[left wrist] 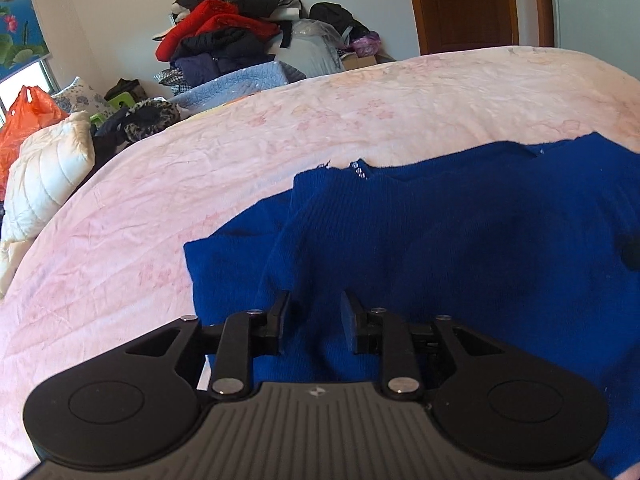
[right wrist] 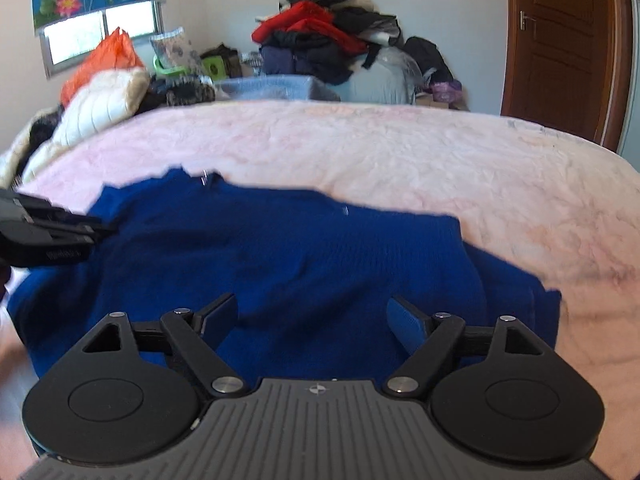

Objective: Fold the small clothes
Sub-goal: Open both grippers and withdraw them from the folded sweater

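Observation:
A royal-blue knit sweater (left wrist: 440, 240) lies spread on the pink bedspread (left wrist: 200, 184), with one part folded over its body. My left gripper (left wrist: 314, 312) hovers low over the sweater's near left part. Its jaws stand a narrow gap apart with a ridge of blue knit between them, and the pads do not visibly press on it. In the right wrist view the sweater (right wrist: 280, 252) fills the middle. My right gripper (right wrist: 312, 308) is wide open just above its near edge, holding nothing. The left gripper (right wrist: 60, 232) shows at the left edge, over the sweater's left side.
Behind the bed a tall pile of red, black and navy clothes (right wrist: 320, 40) leans on the wall. A white quilted pillow (right wrist: 100, 108) and an orange bag (right wrist: 108, 56) lie at the far left, below a window. A brown wooden door (right wrist: 560, 40) stands at the right.

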`<action>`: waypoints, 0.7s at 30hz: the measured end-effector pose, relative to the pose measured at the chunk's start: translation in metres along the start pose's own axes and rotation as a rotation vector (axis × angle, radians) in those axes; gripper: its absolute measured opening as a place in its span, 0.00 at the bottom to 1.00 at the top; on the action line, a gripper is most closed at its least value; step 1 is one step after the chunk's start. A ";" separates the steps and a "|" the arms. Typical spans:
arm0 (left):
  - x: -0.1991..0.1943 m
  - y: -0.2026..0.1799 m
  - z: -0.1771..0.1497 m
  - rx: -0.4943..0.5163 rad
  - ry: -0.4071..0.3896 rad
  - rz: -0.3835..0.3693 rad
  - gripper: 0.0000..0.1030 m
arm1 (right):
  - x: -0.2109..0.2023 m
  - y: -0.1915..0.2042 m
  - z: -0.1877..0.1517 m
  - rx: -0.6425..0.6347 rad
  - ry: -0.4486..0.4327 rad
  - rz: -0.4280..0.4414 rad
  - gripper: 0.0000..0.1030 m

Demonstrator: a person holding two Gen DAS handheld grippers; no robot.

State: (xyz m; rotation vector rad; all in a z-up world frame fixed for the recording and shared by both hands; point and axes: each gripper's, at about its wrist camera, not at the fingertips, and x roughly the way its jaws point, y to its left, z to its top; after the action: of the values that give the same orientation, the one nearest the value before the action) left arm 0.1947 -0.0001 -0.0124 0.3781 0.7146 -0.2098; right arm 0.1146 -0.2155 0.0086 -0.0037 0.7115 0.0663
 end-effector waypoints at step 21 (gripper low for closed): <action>-0.025 0.004 -0.022 -0.033 0.014 -0.005 0.25 | -0.035 0.017 -0.012 0.011 -0.049 -0.026 0.89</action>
State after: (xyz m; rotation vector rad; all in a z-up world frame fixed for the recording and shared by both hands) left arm 0.1643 0.0137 -0.0100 0.3461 0.7320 -0.2002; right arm 0.0794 -0.2006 0.0229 -0.0012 0.6622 0.0373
